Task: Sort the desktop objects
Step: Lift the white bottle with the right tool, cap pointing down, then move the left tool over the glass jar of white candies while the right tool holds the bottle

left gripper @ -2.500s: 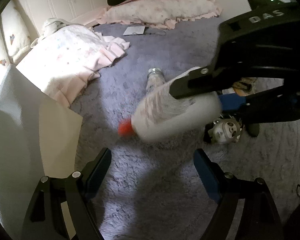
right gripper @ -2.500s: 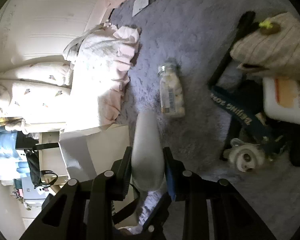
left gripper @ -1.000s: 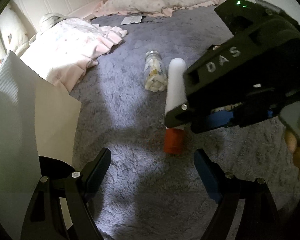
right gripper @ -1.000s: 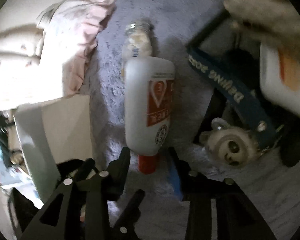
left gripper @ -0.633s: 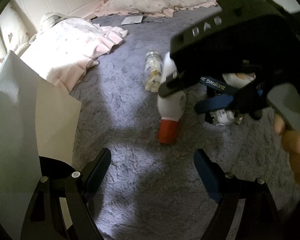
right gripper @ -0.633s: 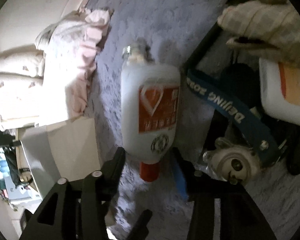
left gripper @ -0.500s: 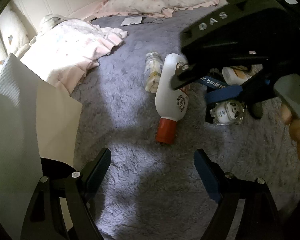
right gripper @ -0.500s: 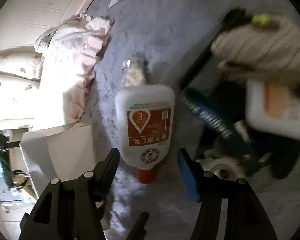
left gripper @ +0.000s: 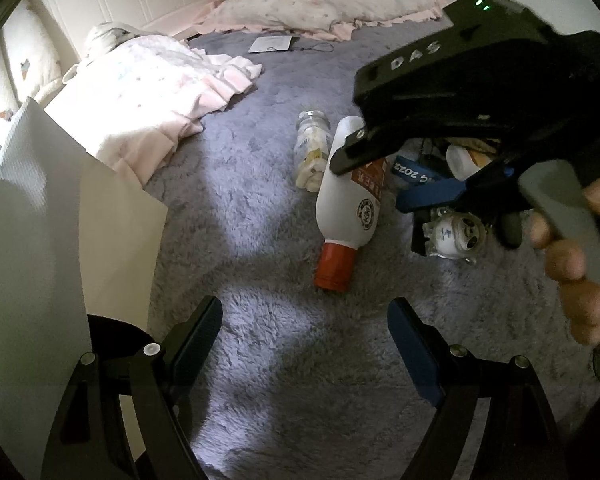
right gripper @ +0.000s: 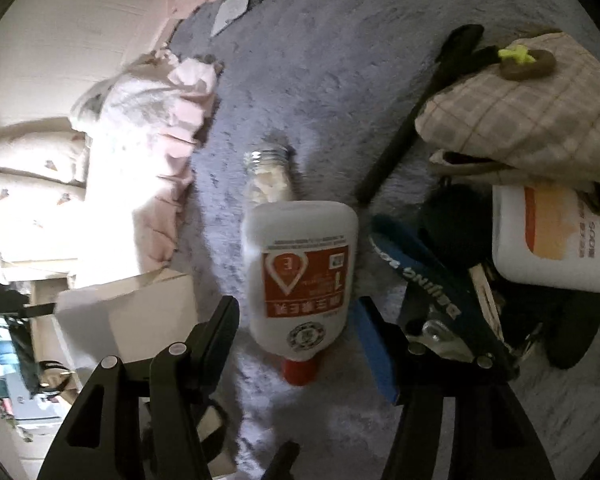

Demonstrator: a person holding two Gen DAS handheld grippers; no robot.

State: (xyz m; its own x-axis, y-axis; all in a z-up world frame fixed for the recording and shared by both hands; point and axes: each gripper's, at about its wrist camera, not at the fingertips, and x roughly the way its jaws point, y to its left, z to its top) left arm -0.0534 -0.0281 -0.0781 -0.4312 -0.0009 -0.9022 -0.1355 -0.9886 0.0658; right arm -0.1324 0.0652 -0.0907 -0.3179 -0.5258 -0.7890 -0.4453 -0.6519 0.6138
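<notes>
Glue bottle (right gripper: 300, 280) laid flat on the grey rug (left gripper: 300, 380), red cap toward the cameras, touching the small jar (left gripper: 311, 152). Right claw (right gripper: 296, 320) released, straddling the bottle, gripping nothing. Left claw (left gripper: 304, 332) spread wide, empty, well short of it. Still to sort, by the look: lanyard (right gripper: 424, 276), panda charm (left gripper: 454, 234), tub (right gripper: 556, 236), pouch (right gripper: 532, 112).

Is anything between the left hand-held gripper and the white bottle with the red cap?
Nothing visible. From the left wrist view, only bare purple carpet lies between the open left hand-held gripper and the white bottle, whose red cap points toward it. The right hand-held gripper hovers above the bottle's far end, not in the path.
</notes>
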